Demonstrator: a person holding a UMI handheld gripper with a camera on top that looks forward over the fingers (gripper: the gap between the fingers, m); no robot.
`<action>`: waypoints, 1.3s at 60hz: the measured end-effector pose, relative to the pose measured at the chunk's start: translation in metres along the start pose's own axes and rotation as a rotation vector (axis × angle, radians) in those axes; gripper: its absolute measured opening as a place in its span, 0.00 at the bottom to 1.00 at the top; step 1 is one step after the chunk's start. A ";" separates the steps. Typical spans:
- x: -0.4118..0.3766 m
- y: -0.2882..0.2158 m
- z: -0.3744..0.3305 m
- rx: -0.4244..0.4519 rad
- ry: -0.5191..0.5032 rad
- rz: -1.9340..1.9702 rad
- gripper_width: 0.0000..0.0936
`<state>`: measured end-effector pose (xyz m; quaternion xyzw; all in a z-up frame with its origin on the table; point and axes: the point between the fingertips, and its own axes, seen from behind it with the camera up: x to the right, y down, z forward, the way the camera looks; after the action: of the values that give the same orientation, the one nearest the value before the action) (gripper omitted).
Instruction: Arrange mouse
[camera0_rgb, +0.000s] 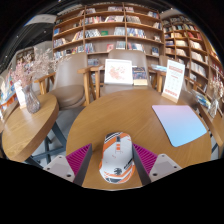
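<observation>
A white-and-orange mouse (117, 158) is seen between the two fingers of the gripper (113, 160) on a round wooden table (100, 118) in what appears to be a library or bookshop. The pink pads (78, 157) are seen on either side of the mouse, close to its flanks; whether they are pressed against it or a small gap is left cannot be told from this view. Beyond the fingers and off to the right, a pale blue pad (180, 124) is laid flat on the table, well apart from the mouse. A second table (22, 130) stands to the left with a vase of twigs (30, 95) on it, and shelves of books (110, 30) fill the background.

The step in hand is judged to be the moving of the mouse toward the pad. For that to be done well, the mouse should be held squarely at its sides, so that it is not pinched askew or squeezed out forward. It is best carried low and level across the table, turned so that its length lines up with the pad's edges, set down well inside the pad, and released only once its base is fully supported.
</observation>
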<state>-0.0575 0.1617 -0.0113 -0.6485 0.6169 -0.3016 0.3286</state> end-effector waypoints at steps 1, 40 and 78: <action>0.001 0.000 0.000 0.001 0.003 -0.001 0.83; 0.104 -0.113 -0.033 0.103 -0.011 0.067 0.42; 0.308 -0.067 0.078 0.023 0.115 0.035 0.51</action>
<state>0.0624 -0.1400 -0.0091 -0.6154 0.6423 -0.3397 0.3055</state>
